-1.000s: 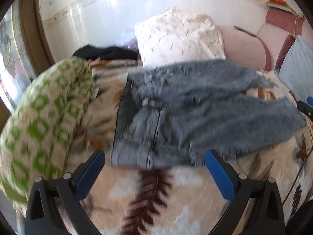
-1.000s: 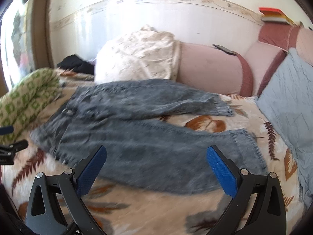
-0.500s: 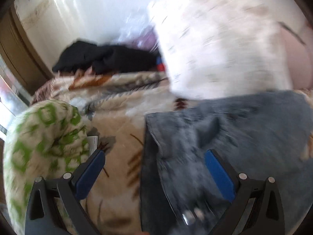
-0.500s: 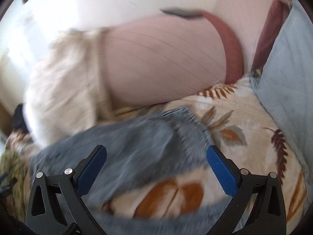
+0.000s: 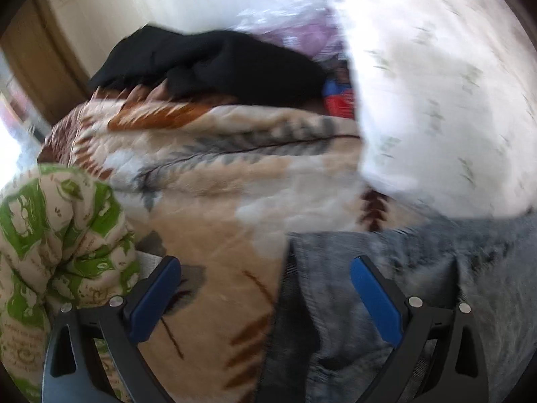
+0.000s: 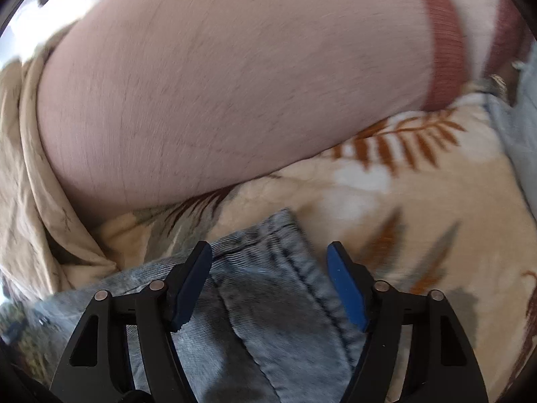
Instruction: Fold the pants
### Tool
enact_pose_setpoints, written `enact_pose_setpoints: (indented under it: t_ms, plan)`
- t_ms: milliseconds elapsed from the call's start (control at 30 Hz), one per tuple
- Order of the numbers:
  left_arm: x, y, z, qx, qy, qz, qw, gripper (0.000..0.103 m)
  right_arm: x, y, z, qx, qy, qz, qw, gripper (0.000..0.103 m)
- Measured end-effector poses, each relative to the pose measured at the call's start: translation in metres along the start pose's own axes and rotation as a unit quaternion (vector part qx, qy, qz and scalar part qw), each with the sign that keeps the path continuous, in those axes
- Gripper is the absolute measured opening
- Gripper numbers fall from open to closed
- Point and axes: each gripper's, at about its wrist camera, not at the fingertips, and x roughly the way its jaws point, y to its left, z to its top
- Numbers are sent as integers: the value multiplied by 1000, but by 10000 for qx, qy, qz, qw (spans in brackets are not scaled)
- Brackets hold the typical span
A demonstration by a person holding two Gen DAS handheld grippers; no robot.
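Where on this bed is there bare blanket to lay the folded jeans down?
One free strip of the leaf-print fleece blanket lies between the green-patterned quilt roll and the grey denim jeans' waistband. Another lies right of the jeans' hem, below the pink cushion. It is crowded by the black clothes and white pillow.

Faded grey-blue denim pants [image 5: 419, 268] lie flat on a leaf-patterned blanket [image 5: 235, 181]. In the left wrist view the waist edge runs from centre toward six o'clock, the cloth filling the four o'clock area. In the right wrist view a stitched leg hem [image 6: 268, 235] sits at six o'clock.
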Motion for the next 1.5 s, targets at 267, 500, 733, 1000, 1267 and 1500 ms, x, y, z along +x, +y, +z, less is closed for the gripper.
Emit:
enact_pose_setpoints:
  t_ms: [267, 500, 733, 1000, 1267, 1500]
  plan:
    - [3, 16, 17, -237, 236, -487, 9983, 96, -7, 9, -5, -12, -319, -158, 9994, 23]
    - [23, 9, 28, -565, 771, -1041, 9900, 69, -6, 4, -8, 72, -456, -200, 9987, 22]
    - [20, -4, 16, -426, 833, -1330, 9867, 20, 1, 4, -16, 204, -645, -199, 9975, 20]
    - [5, 12, 16, -516, 648, -1746, 9811, 16, -24, -1, -28, 452, -1043, 105, 9935, 16]
    - [-72, 54, 9, -590, 12, -2403, 9689, 16, -71, -22, -43, 708, -1236, 684, 9874, 15]
    - [-112, 48, -8, -191, -305, -2374, 9707, 16, -108, -29, -43, 550, -1166, 838, 9881, 15]
